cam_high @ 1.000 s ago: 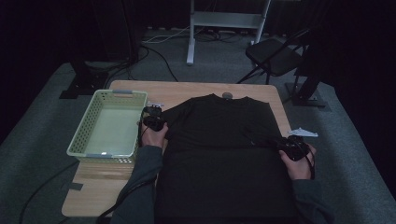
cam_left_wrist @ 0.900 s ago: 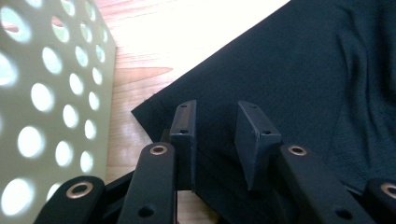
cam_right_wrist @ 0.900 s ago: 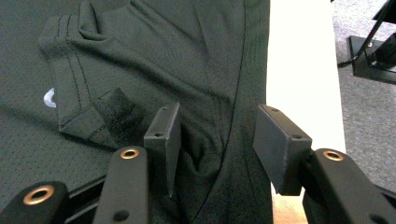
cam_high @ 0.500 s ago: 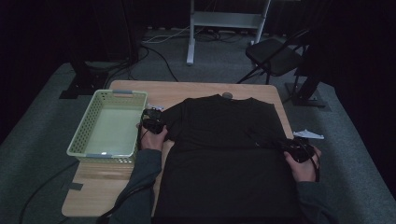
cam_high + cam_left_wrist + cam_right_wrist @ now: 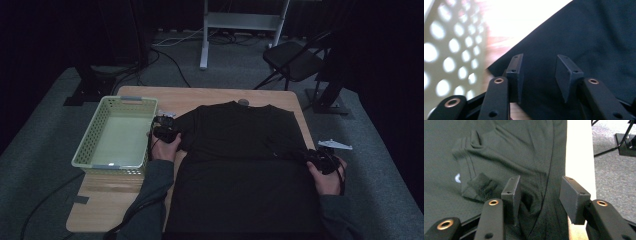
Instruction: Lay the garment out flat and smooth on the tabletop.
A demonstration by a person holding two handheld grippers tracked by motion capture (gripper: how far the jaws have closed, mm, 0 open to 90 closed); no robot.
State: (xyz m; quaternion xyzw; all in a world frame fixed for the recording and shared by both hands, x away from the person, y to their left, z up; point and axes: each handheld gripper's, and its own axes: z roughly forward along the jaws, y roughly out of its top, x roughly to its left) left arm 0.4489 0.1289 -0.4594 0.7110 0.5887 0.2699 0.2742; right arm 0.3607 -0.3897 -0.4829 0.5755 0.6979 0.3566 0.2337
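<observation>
Black jaws of the left tool (image 5: 537,77) have just been opening and stand apart over the folded sleeve edge of the dark T-shirt (image 5: 240,150), pinching nothing. The right tool (image 5: 540,200) gapes over the opposite side seam. The shirt lies flat on the tabletop (image 5: 150,97), beside the green basket (image 5: 90,132).

A matt black cloth T-shirt (image 5: 240,150) lies on the smooth wooden table (image 5: 110,200) beside a perforated plastic basket (image 5: 92,137).
</observation>
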